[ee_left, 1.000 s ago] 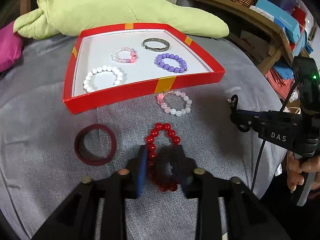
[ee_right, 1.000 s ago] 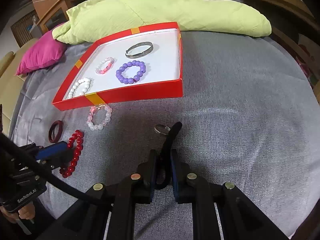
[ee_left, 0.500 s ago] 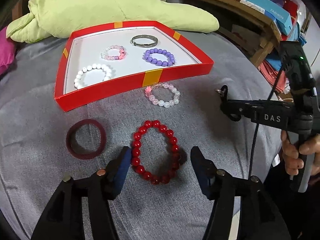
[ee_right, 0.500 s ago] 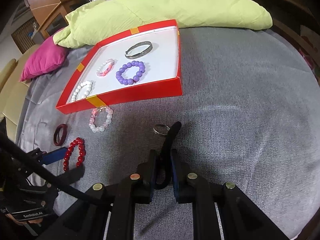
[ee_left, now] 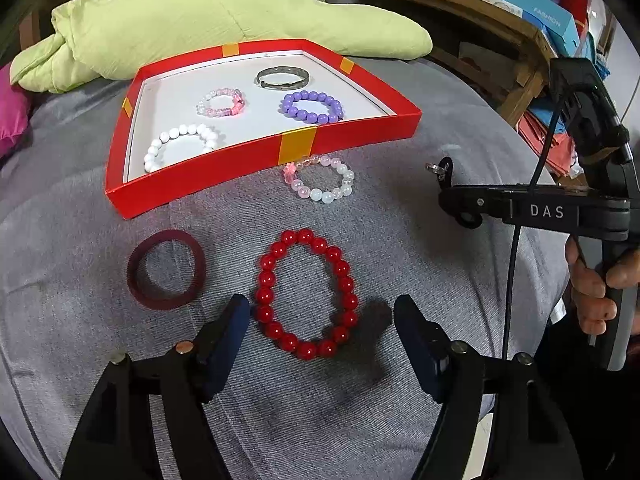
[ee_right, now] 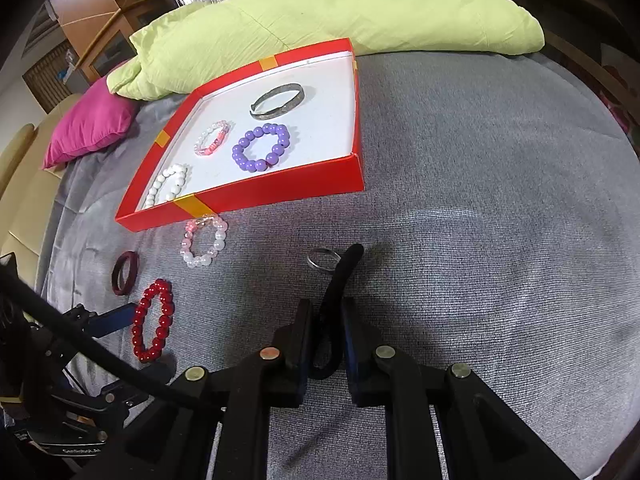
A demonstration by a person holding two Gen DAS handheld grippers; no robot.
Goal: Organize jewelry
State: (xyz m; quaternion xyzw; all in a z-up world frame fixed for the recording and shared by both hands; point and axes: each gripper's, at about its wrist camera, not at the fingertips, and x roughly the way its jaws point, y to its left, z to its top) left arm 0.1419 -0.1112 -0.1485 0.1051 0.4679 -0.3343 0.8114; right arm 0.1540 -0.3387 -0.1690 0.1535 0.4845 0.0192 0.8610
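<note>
Red bead bracelet [ee_left: 306, 294] flat on the grey cloth [ee_left: 400, 420], between the opening left tongs [ee_left: 320, 320], untouched by either pad. Just left, a dark red bangle [ee_left: 166, 269]; beyond, a pale pink bead bracelet [ee_left: 322, 179] against the red box [ee_left: 256, 164]. Inside the box: white, pink and purple bead bracelets and a metal bangle [ee_left: 282, 77]. At right, seen only here, a hand [ee_left: 596, 288] gripping the other tool's handle.

Right wrist view: right tongs [ee_right: 326, 336] pinching a black strap [ee_right: 340, 280] with a metal ring [ee_right: 325, 258] at its tip. Shown only here, a magenta cushion [ee_right: 90, 124] beside the green pillow [ee_right: 320, 28].
</note>
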